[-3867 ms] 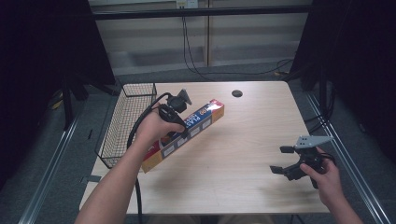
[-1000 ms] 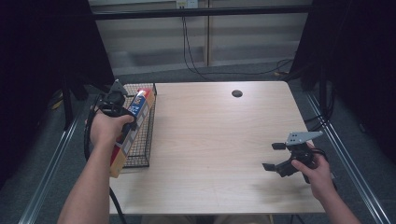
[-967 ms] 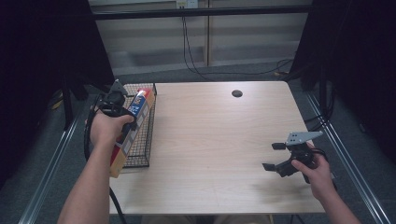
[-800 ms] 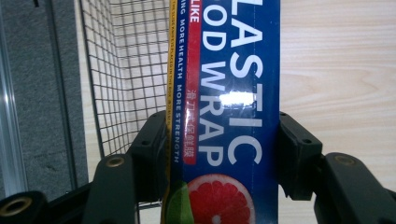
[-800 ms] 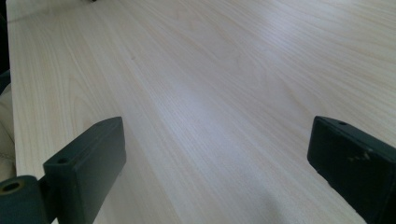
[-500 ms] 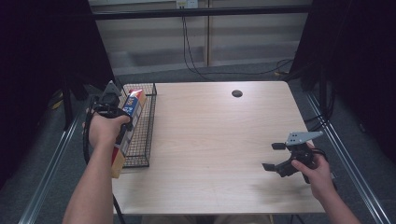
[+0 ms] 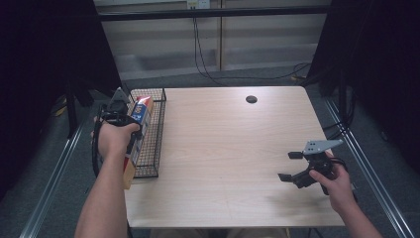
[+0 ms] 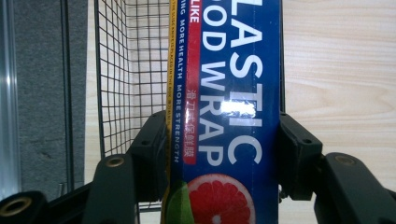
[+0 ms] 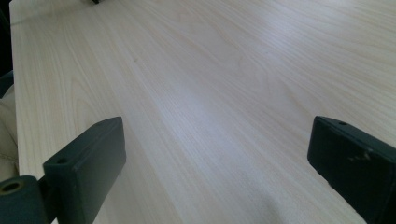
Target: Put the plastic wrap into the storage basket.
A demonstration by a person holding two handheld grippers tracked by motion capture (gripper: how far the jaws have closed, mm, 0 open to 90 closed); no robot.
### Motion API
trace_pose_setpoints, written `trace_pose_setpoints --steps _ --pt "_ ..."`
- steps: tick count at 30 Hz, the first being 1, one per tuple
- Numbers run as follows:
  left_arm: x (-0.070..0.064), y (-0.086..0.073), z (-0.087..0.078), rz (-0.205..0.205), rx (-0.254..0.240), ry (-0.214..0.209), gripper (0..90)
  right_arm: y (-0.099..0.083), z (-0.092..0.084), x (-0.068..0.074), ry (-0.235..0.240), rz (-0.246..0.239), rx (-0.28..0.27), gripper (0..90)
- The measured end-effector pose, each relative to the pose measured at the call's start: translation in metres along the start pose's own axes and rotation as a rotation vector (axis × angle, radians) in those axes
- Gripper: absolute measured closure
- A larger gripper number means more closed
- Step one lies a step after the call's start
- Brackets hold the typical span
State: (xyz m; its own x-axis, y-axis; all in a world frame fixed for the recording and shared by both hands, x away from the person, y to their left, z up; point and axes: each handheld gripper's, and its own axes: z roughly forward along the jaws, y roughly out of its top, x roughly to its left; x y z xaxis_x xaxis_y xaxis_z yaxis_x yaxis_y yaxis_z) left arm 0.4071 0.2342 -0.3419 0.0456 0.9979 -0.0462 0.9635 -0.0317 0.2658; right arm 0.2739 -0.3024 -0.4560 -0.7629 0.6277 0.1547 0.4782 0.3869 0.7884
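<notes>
At the table's left edge, the left gripper is clamped across the width of a plastic wrap box, both pads pressing its long sides. The box's long axis runs along the wire basket, over the basket's near-left rim; whether it touches the mesh cannot be told. Judged next: lowering it lengthwise into the basket, whose walls leave little room sideways. Bare table lies between. Far right, the right gripper hangs idle, jaws wide and holding nothing.
</notes>
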Motion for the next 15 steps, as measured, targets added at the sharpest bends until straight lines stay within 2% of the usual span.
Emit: trace_pose_setpoints --steps 2,8,9,15 --pt "0.000 0.000 0.001 0.004 0.002 0.007 44.6 0.000 0.000 0.000 0.001 0.001 0.000 4.2" --pt "0.002 -0.002 0.007 -0.020 0.004 0.007 44.5 0.000 0.000 0.000 0.001 0.002 -0.001 4.2" --pt "0.002 -0.002 0.008 -0.040 -0.001 0.008 44.5 0.000 0.000 0.000 0.000 0.000 -0.001 4.2" --pt "0.003 -0.003 0.011 -0.052 -0.002 0.013 44.5 0.001 0.001 0.000 0.005 -0.004 -0.003 4.2"
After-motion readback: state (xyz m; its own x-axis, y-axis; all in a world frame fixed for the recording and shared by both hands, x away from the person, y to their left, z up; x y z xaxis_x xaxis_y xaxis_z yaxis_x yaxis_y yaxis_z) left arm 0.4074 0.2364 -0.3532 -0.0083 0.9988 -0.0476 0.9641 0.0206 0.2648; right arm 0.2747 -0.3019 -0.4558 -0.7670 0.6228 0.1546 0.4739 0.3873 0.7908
